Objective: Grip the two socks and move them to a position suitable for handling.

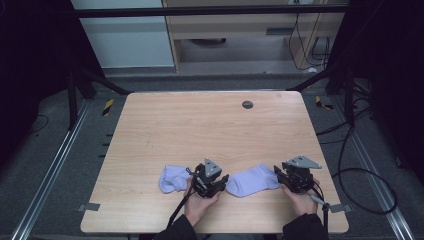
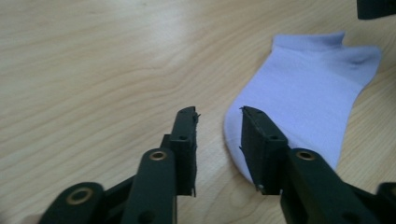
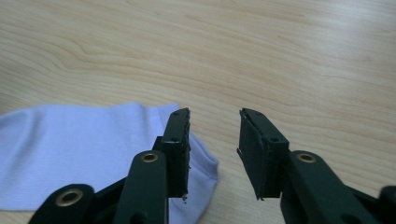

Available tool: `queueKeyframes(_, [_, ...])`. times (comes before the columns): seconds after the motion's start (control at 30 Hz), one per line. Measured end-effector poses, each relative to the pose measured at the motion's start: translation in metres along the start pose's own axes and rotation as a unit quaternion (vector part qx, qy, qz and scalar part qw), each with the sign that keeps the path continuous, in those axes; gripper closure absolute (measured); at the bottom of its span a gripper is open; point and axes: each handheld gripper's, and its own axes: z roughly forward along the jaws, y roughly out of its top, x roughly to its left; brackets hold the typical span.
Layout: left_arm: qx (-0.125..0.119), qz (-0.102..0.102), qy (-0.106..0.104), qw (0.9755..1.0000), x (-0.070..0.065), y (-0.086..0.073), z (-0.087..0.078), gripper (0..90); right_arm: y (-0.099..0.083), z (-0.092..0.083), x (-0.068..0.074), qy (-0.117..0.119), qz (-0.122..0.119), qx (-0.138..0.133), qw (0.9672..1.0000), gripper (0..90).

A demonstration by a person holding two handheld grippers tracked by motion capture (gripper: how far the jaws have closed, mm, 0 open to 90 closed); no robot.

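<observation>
Two pale lilac socks are lying flat near the front edge of the wooden table [image 1: 210,125]. The left sock [image 1: 172,178] is sitting beside the left gripper [image 1: 223,181]; the right sock [image 1: 252,180] is lying between the left gripper and the right gripper [image 1: 276,171]. Both grippers' jaws are standing apart, holding nothing. No legible writing is showing.
</observation>
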Motion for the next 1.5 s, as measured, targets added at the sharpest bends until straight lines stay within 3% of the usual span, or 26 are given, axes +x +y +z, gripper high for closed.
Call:
queueKeyframes(0.43, [-0.033,-0.026,0.024,0.9989,0.057,0.009,-0.059,41.6,0.016,-0.007,0.02,0.053,-0.009,-0.021,0.9984,49.4])
queueKeyframes(0.83, [-0.046,-0.052,0.064,0.9955,0.105,-0.009,-0.106,36.1,0.039,-0.004,0.049,0.091,-0.02,-0.033,0.9951,39.5])
queueKeyframes(1.1, [-0.043,-0.079,0.086,0.9923,0.128,-0.029,-0.122,36.6,0.053,0.005,0.076,0.115,-0.036,-0.032,0.9922,38.3])
queueKeyframes(1.5, [-0.022,-0.101,0.107,0.9889,0.148,-0.06,-0.133,41.3,0.066,0.02,0.118,0.154,-0.065,-0.026,0.9856,39.8])
